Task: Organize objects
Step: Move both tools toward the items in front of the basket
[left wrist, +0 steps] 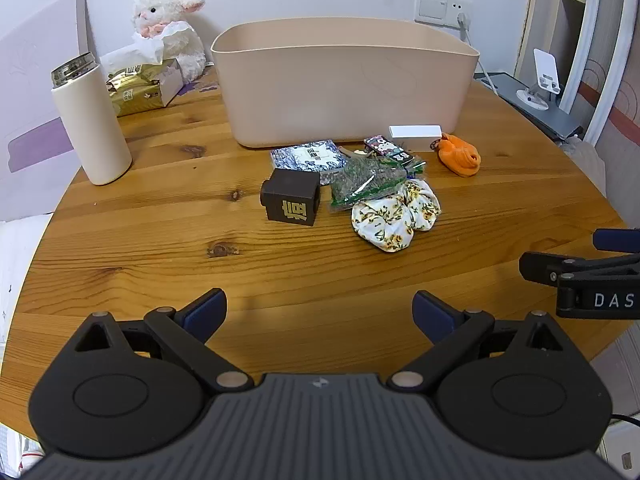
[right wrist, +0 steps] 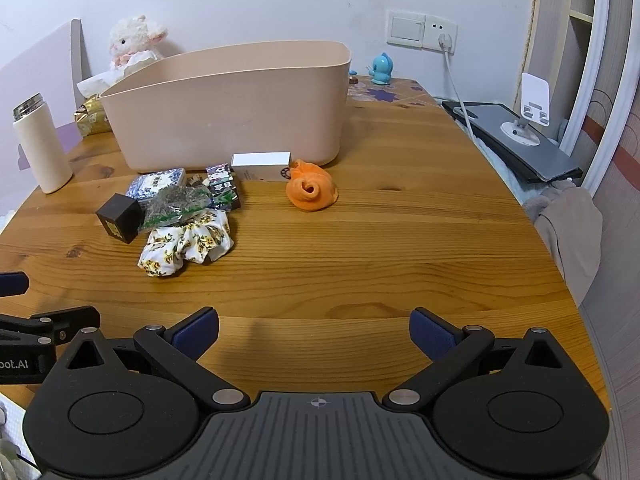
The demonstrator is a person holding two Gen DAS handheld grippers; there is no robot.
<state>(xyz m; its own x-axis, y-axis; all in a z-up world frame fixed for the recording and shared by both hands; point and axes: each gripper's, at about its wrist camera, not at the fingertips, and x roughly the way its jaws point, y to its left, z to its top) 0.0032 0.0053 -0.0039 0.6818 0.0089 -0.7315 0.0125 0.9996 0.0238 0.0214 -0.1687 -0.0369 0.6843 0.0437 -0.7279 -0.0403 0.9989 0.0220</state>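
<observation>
Floral scrunchie (left wrist: 396, 216) looks soft and light (pinch a fold anywhere); dark cube box (left wrist: 291, 202) at its 9 o'clock is stiff; left gripper (left wrist: 320, 314) and right gripper (right wrist: 314, 330) both gape, empty.

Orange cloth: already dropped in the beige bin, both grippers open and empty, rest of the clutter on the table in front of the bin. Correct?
Not quite. The orange cloth is not in the beige bin; the right wrist view shows it lying on the table in front of the bin, beside the white box. The rest holds: left gripper and right gripper are open and empty, clutter in front of the bin.
</observation>
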